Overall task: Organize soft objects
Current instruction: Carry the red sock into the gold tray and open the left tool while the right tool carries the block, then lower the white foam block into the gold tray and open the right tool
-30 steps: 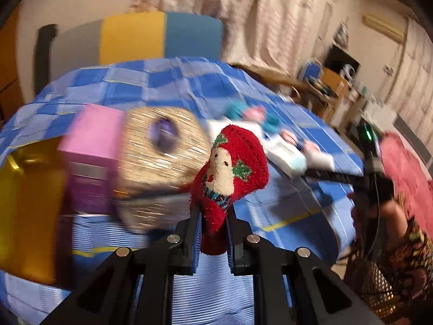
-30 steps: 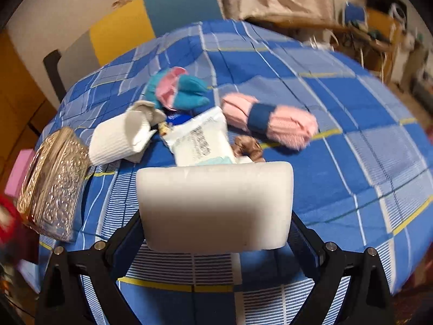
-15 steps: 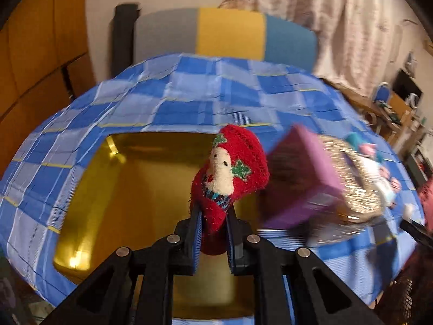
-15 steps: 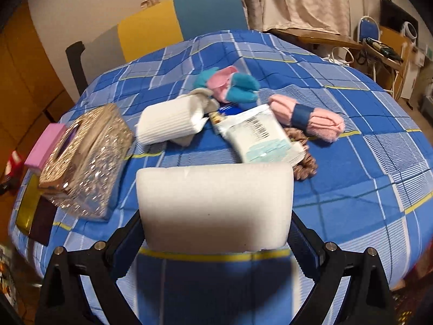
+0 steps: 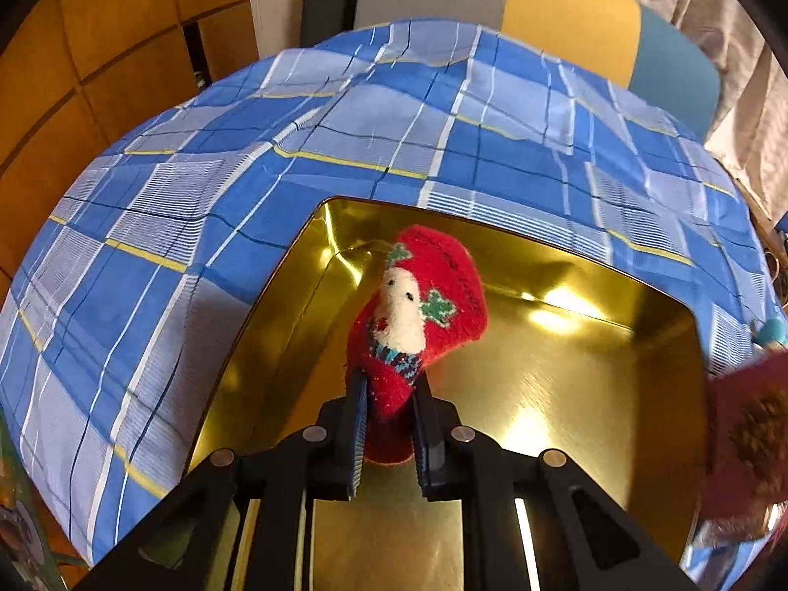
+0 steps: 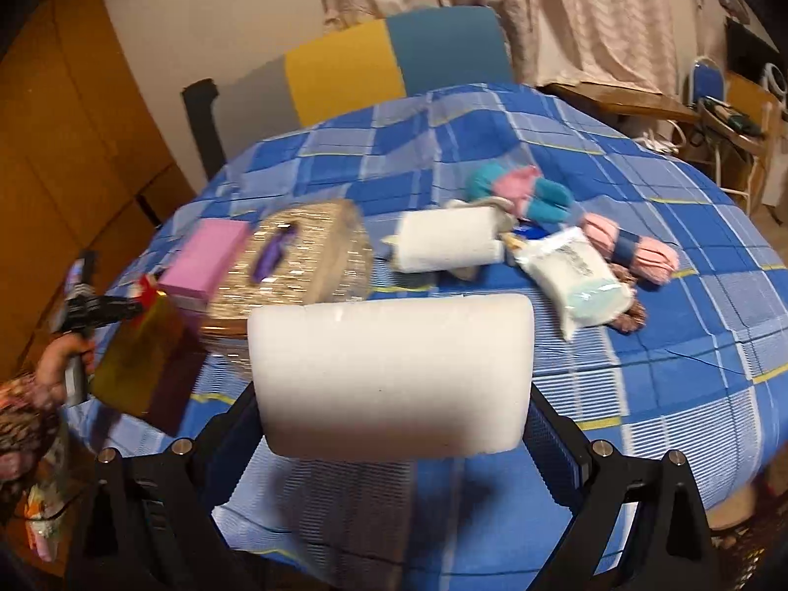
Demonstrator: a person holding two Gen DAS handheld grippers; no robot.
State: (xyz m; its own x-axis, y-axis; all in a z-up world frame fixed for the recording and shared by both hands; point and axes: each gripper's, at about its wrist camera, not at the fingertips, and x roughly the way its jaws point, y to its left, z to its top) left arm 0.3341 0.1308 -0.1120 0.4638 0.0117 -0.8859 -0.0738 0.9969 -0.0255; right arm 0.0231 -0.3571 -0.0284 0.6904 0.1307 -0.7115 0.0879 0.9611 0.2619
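Note:
My left gripper [image 5: 389,394] is shut on a red Christmas sock [image 5: 418,315] with a white snowman face and holds it over the gold tray [image 5: 566,394]. My right gripper [image 6: 391,423] is shut on a white foam sponge block [image 6: 389,374], held above the near edge of the blue checked tablecloth [image 6: 665,374]. On the table in the right wrist view lie a white rolled cloth [image 6: 445,239], a teal and pink sock bundle [image 6: 522,192], a pink and blue sock roll [image 6: 630,246], a wipes packet [image 6: 576,276] and a brown scrunchie [image 6: 628,312].
A woven tissue box [image 6: 300,266] and a pink box [image 6: 207,256] stand beside the gold tray [image 6: 133,359] at the table's left. The left gripper [image 6: 98,310] and the hand on it show there too. A yellow, grey and blue chair [image 6: 384,59] stands behind the table.
My left gripper has swung left with the red sock, from in front of the tissue box to over the gold tray. My right gripper has drawn back and turned left with the sponge.

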